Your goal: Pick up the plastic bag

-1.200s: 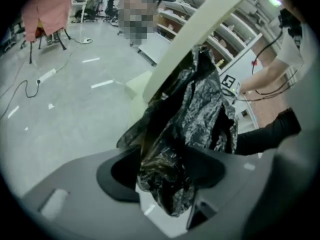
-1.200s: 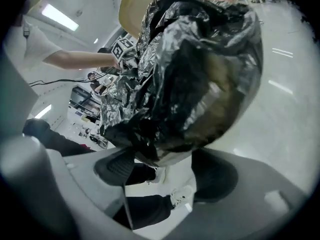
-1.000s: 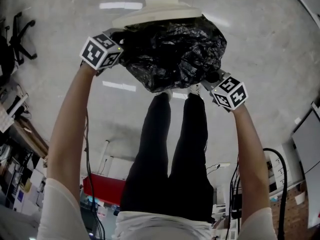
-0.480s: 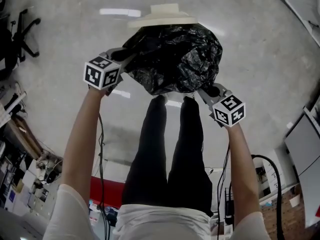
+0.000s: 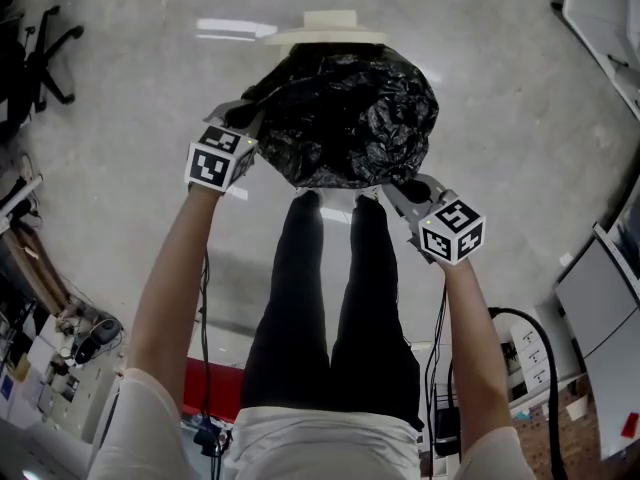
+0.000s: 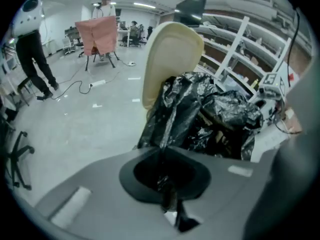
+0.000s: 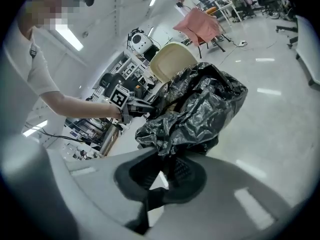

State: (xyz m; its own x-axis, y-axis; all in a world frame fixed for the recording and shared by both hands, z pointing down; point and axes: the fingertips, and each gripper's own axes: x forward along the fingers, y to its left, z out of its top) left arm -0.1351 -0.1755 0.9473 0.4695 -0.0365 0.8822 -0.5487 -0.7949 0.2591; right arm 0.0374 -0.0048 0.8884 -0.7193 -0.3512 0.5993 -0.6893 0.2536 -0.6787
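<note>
Crumpled black plastic bag sits upper centre of head view, slung between both grippers, above the person's legs. Left gripper: fingers have just closed, pinching film at the bag's left edge. Right gripper: fingers clamped on a fold at lower right.

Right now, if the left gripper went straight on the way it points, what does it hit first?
The black plastic bag: the left gripper has its jaws shut on a fold of it. Behind that, probably the cream panel; depth unclear.
</note>
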